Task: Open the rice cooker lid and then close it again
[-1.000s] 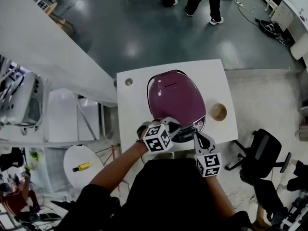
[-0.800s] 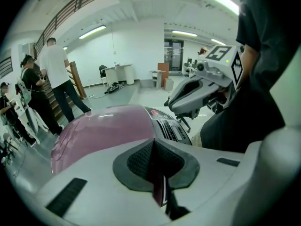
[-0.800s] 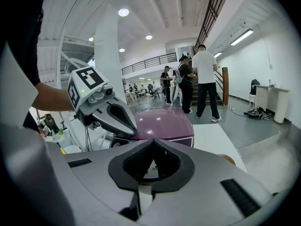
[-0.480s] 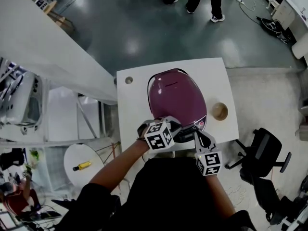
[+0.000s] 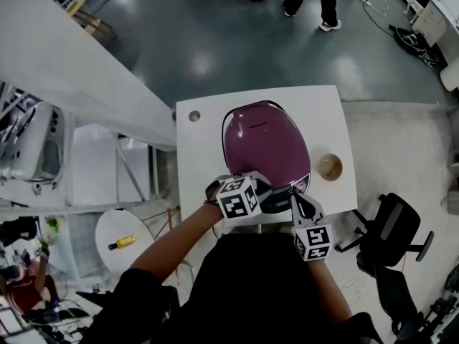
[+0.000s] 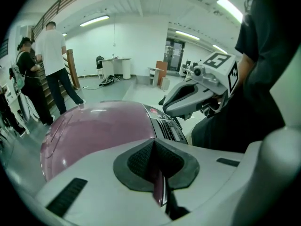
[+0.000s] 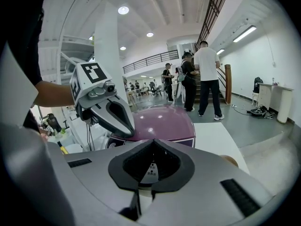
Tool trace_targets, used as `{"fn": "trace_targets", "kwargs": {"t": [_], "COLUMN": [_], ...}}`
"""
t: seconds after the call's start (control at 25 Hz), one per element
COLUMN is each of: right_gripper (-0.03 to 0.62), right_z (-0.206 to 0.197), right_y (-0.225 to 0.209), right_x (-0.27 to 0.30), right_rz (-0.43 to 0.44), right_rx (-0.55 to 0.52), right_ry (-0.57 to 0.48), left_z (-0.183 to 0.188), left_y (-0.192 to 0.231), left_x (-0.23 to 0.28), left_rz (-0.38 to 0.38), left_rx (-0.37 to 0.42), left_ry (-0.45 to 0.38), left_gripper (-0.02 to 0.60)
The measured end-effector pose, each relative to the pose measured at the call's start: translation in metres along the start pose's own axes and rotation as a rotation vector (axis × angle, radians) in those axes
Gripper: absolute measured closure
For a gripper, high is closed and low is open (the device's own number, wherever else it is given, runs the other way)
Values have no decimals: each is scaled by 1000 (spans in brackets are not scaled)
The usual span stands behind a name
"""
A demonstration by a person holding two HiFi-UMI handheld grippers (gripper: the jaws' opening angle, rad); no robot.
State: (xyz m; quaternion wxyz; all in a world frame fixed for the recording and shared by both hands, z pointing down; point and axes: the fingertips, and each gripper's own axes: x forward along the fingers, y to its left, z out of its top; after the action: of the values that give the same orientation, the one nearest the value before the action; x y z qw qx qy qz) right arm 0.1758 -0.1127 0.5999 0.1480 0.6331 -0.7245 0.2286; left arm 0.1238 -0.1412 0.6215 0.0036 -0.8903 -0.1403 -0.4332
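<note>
Left tool (image 5: 267, 192) rolls slightly at the front of the rice cooker (image 5: 265, 142) — its marker cube (image 5: 239, 199) now sits a touch higher and more tilted. On the floor beyond the surface (image 5: 201, 149), the standing people (image 5: 327, 6) have shifted their feet — one pair of legs is now nearly out of frame as the head view drifts.

Brown bowl (image 5: 330, 166), perhaps, on white table (image 5: 197, 163).

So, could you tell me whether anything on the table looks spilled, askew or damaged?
Nothing stands out. The rice cooker sits upright on the white table, purple lid shut; the small round brown object beside it stands apart, and no spill shows.
</note>
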Motion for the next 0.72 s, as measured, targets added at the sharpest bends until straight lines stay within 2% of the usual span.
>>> {"fn": "trace_targets", "kwargs": {"t": [0.4, 0.72], "right_gripper": [594, 594], "right_z": [5, 4], "right_y": [0, -18], "right_x": [14, 20], "right_rz": [42, 27], "right_rx": [-3, 11], "right_ry": [5, 20], "left_z": [2, 4], "left_y": [0, 0], "left_x": [1, 3], "left_rz": [-16, 19], "left_rx": [-33, -45], "left_ry": [19, 33], "left_gripper": [578, 578]}}
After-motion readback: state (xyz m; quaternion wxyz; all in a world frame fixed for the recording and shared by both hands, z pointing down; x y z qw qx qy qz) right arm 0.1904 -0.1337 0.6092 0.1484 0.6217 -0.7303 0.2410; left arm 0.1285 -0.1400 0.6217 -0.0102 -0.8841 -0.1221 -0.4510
